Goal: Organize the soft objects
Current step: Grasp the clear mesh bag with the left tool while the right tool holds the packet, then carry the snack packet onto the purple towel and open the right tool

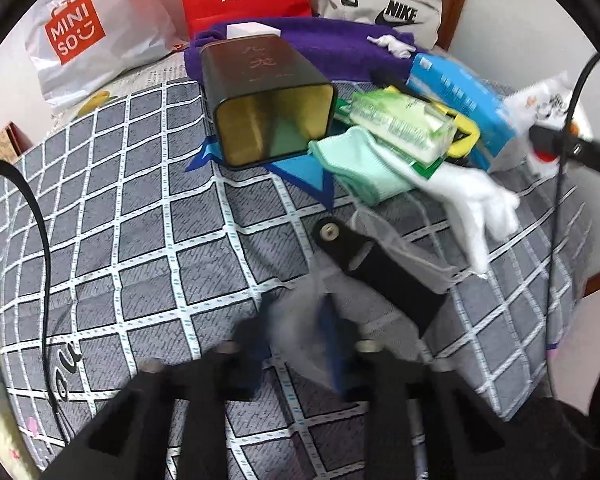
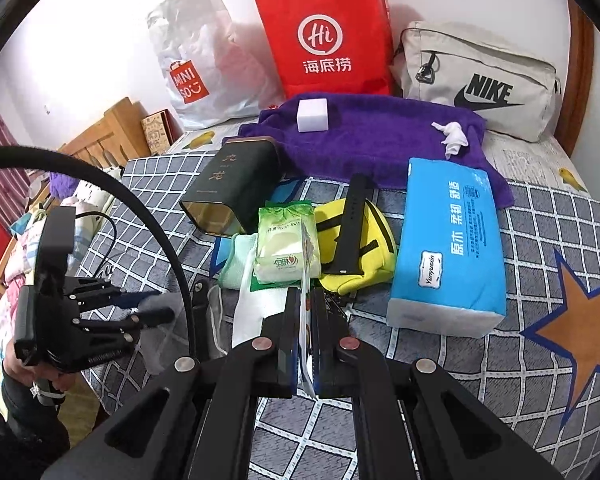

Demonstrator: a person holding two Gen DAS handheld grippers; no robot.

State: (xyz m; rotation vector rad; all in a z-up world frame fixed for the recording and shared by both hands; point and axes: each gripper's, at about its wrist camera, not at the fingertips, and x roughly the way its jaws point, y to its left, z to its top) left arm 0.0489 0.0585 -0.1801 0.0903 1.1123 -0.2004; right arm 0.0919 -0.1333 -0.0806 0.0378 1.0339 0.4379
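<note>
Right tool is pressed tight on a thin white packet, held edge-on above the checked bed, right in front of the green wipes pack. Over on the other side, the left tool is angled down at the bedcover with its fingers nearly together, pinching a blurred pale soft piece beside a black strap. The rest of the pile sits behind: blue tissue pack, yellow pouch, mint cloth, a dark tin on its side and a purple towel.
</note>
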